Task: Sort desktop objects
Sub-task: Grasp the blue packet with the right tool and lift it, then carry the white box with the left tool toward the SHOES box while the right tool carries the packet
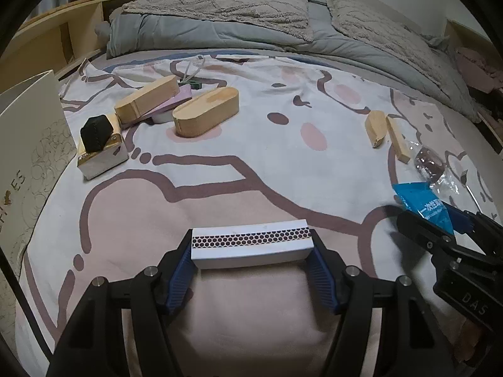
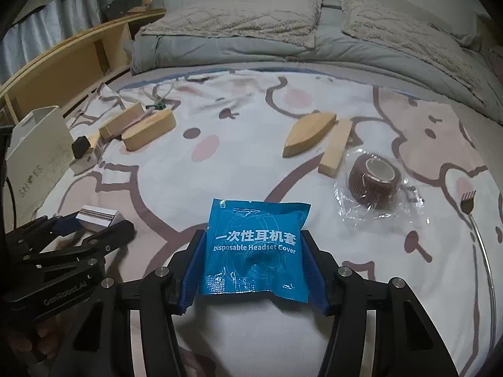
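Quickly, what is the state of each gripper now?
Left gripper: closed on the white matchbox.
Right gripper: closed on the blue headset cover packet.

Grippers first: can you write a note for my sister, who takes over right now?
Left gripper: shut on the matchbox.
Right gripper: pads against the blue headset cover packet, both low over the bedsheet.
Still lying out: two oval wooden boxes, boat-shaped wood piece, wooden stick, wrapped tape roll, black object on a small box.
Nothing looks sorted yet; the white shoebox stands far left.
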{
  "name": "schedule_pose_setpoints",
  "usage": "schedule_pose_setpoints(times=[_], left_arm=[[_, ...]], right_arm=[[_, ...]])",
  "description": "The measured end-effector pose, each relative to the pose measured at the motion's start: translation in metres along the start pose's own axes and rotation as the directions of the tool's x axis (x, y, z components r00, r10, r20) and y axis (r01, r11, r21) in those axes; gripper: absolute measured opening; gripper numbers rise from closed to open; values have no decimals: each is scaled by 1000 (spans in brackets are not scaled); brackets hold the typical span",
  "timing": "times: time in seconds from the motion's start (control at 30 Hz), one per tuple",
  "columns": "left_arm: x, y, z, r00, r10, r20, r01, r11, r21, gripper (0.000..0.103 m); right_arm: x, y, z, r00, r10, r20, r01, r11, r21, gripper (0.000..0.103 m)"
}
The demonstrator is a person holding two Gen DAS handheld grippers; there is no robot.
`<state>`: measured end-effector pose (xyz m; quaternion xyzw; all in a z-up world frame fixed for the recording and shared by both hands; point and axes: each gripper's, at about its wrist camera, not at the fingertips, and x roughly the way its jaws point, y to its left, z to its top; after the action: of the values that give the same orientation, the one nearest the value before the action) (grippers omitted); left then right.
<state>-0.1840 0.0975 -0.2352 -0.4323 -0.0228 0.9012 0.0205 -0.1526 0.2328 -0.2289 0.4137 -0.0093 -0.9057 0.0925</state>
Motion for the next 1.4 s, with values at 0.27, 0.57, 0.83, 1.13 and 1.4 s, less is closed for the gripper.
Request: schedule_pose_setpoints(times=[0.27, 0.57, 0.83, 1.13, 1.4], left_arm=[[-23, 0, 11, 999, -19, 39, 19, 1000, -10, 66], [-51, -3, 28, 997, -38, 72, 39, 999, -16, 66], [-82, -5, 45, 992, -61, 110, 64, 998, -18, 66], [-122, 8, 63, 988, -69, 140, 71, 997, -8, 66], [-163, 36, 76, 980, -55, 190, 55, 998, 4, 66]], right_arm=[[-19, 5, 9, 999, 9, 33, -8, 1000, -23, 58], [-45, 10, 24, 998, 7, 65, -3, 998, -62, 58], [-76, 15, 43, 996, 18, 88, -11, 997, -78, 58], [-113, 31, 67, 995, 42, 90, -32, 994, -106, 58], [-149, 60, 89, 989, 55, 137, -34, 988, -148, 58]])
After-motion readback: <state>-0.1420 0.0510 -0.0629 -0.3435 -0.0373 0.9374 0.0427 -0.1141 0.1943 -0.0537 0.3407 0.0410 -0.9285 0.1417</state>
